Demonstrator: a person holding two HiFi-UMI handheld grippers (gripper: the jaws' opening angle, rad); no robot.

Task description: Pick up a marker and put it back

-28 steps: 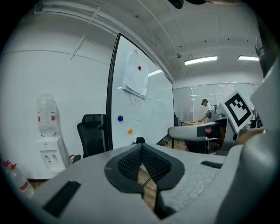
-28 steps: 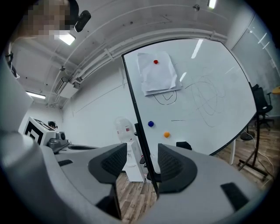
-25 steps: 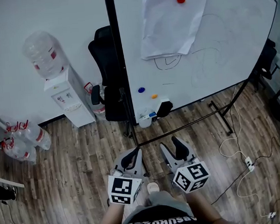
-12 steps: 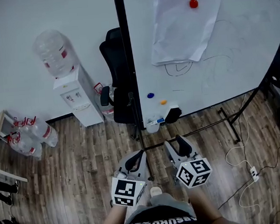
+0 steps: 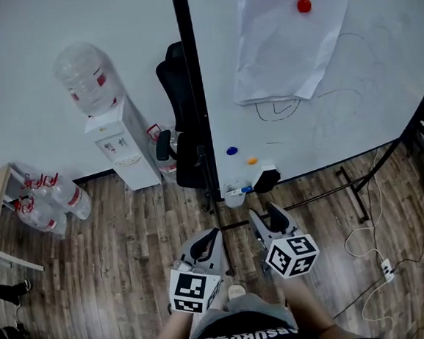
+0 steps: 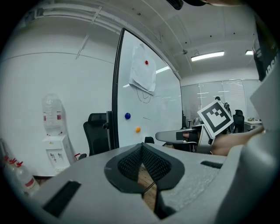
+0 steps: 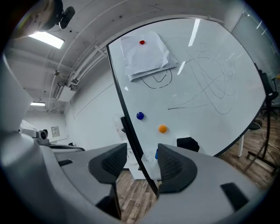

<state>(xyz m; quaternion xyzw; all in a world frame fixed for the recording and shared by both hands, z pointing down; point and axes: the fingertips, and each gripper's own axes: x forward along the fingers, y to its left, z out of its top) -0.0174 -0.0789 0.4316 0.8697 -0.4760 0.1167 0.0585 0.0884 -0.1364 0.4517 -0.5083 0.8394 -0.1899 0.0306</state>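
Note:
A white cup (image 5: 234, 197) holding a blue marker (image 5: 245, 190) hangs at the lower edge of the whiteboard (image 5: 381, 76), beside a black eraser (image 5: 268, 178). The right gripper view shows the cup (image 7: 148, 161) and the blue marker (image 7: 155, 154) straight ahead, partly behind the board's black frame post. My right gripper (image 5: 268, 218) is open and empty, a short way in front of the cup; its pads (image 7: 173, 166) stand apart. My left gripper (image 5: 203, 241) is held low beside it, jaws shut on nothing (image 6: 142, 148).
A paper sheet (image 5: 289, 40) hangs under a red magnet (image 5: 304, 5); blue (image 5: 232, 151) and orange (image 5: 252, 161) magnets sit lower. A black office chair (image 5: 182, 123), a water dispenser (image 5: 118, 147) and bottles (image 5: 45, 205) stand left. Cables and a power strip (image 5: 386, 268) lie right.
The whiteboard, cup and eraser have drifted right and nearer in the head view as the person stepped closer. Both grippers keep their pose relative to the body.

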